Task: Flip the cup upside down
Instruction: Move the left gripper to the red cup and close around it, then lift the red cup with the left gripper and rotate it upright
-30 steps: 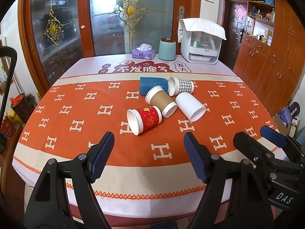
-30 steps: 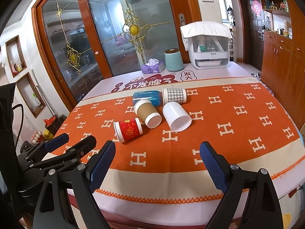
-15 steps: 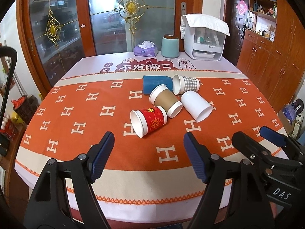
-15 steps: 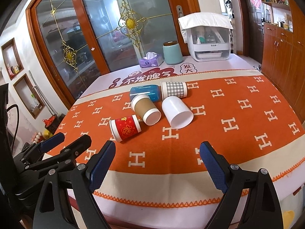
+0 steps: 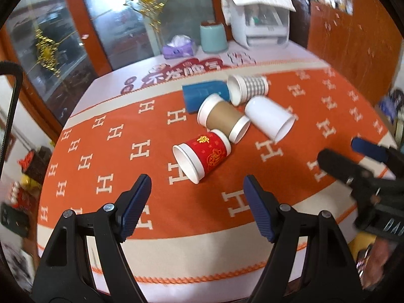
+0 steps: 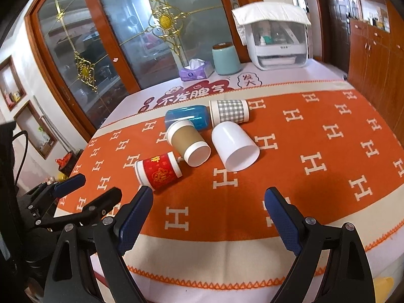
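Several paper cups lie on their sides on the orange tablecloth: a red cup nearest, a brown cup, a white cup, a blue cup and a checked cup. My left gripper is open and empty, just short of the red cup. My right gripper is open and empty, in front of the cups. Each gripper shows at the edge of the other's view.
A purple tissue box, a teal canister and a white appliance under a cloth stand at the table's far end. Glass doors are behind it, wooden cabinets at right. The table's near edge is below both grippers.
Both grippers have moved forward and closer to the cups, and the views have tilted. The cups have not moved. Both grippers stay open.
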`<state>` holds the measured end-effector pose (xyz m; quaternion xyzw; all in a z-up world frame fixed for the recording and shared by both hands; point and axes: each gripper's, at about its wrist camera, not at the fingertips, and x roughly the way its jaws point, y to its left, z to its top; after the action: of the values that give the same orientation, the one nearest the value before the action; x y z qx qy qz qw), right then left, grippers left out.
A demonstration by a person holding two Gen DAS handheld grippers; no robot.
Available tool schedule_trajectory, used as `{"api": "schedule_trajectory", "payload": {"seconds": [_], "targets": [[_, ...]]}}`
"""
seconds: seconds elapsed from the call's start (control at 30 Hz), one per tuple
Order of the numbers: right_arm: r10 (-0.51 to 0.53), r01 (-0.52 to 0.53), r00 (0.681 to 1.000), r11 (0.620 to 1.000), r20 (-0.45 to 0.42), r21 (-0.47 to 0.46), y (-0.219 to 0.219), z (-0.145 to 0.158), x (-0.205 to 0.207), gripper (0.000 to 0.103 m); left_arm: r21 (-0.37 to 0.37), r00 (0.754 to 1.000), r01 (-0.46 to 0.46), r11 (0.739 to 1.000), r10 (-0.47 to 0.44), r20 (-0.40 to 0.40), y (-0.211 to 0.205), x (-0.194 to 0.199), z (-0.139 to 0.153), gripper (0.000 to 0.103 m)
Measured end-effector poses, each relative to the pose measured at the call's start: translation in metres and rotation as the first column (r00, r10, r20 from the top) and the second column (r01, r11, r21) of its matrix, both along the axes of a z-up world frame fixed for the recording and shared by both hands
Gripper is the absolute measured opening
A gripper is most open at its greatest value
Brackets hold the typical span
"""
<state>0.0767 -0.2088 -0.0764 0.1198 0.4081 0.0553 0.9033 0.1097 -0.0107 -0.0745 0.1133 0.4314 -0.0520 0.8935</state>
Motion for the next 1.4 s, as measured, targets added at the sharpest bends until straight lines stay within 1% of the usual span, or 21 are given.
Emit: {"api": "schedule_trajectory", "payload": {"seconds": [0.07,0.13,0.2,0.27,0.37,0.43,0.57,0.63,0.7,0.87,0.93,1.0,1.03,1.07,1.13,1.23,1.33,1.4], "targets": [[-0.010,0.011,0.999,1.000,-0.036,0.024,-0.006,-0.010,0.014,0.091,0.022,0.999,0.025,0.999,-0.024,-0.044,0.002,0.016,-0.006,0.073],[-0.017,0.021,0.997,0.998,-0.077,0.052,-0.012,-0.022,0.028,0.091,0.055,0.994,0.052,0.997,-0.046,-0.097,0.005,0.036,-0.013,0.073],[-0.023,0.029,0.995,0.997,-0.098,0.066,-0.017,-0.033,0.040,0.091,0.076,0.986,0.077,0.994,-0.065,-0.152,0.006,0.057,-0.022,0.073],[-0.028,0.038,0.992,0.996,-0.119,0.077,-0.020,-0.044,0.050,0.091,0.088,0.975,0.096,0.992,-0.076,-0.207,0.009,0.075,-0.030,0.073],[-0.020,0.036,0.987,0.994,-0.157,0.102,-0.024,-0.061,0.065,0.091,0.089,0.947,0.174,0.981,-0.141,-0.290,0.008,0.106,-0.044,0.073],[-0.011,0.032,0.984,0.993,-0.178,0.115,-0.024,-0.072,0.072,0.091,0.105,0.942,0.196,0.975,-0.158,-0.296,0.005,0.116,-0.047,0.073],[-0.002,0.027,0.979,0.992,-0.204,0.120,-0.024,-0.088,0.078,0.091,0.125,0.914,0.299,0.946,-0.247,-0.323,-0.010,0.132,-0.054,0.073],[0.002,0.025,0.977,0.992,-0.214,0.125,-0.024,-0.094,0.080,0.091,0.161,0.895,0.362,0.918,-0.294,-0.335,-0.021,0.136,-0.061,0.073],[0.007,0.022,0.975,0.991,-0.220,0.129,-0.022,-0.096,0.078,0.091,0.193,0.875,0.407,0.893,-0.321,-0.363,-0.031,0.139,-0.070,0.073],[0.014,0.018,0.973,0.990,-0.230,0.138,-0.022,-0.100,0.077,0.091,0.239,0.837,0.469,0.850,-0.340,-0.429,-0.046,0.150,-0.099,0.073],[0.016,0.016,0.973,0.990,-0.231,0.137,-0.022,-0.101,0.077,0.091,0.261,0.828,0.483,0.836,-0.339,-0.446,-0.051,0.152,-0.111,0.073],[0.019,0.014,0.972,0.990,-0.233,0.138,-0.022,-0.101,0.074,0.091,0.281,0.826,0.488,0.826,-0.333,-0.454,-0.054,0.153,-0.119,0.072],[0.020,0.013,0.972,0.990,-0.234,0.139,-0.022,-0.102,0.075,0.091,0.286,0.825,0.490,0.824,-0.332,-0.457,-0.056,0.152,-0.123,0.064],[0.019,0.014,0.972,0.990,-0.234,0.139,-0.022,-0.101,0.074,0.091,0.294,0.825,0.490,0.821,-0.328,-0.460,-0.057,0.151,-0.126,0.061],[0.017,0.016,0.972,0.990,-0.233,0.140,-0.023,-0.100,0.071,0.091,0.296,0.830,0.487,0.821,-0.331,-0.448,-0.059,0.148,-0.125,0.061],[0.012,0.023,0.973,0.989,-0.231,0.148,-0.026,-0.097,0.069,0.091,0.268,0.837,0.468,0.842,-0.324,-0.442,-0.058,0.144,-0.118,0.061],[0.006,0.030,0.975,0.987,-0.221,0.158,-0.029,-0.091,0.064,0.091,0.248,0.858,0.412,0.877,-0.281,-0.431,-0.055,0.139,-0.104,0.061],[0.001,0.034,0.977,0.986,-0.215,0.162,-0.031,-0.088,0.060,0.091,0.208,0.869,0.363,0.908,-0.250,-0.427,-0.051,0.133,-0.093,0.061]]}}
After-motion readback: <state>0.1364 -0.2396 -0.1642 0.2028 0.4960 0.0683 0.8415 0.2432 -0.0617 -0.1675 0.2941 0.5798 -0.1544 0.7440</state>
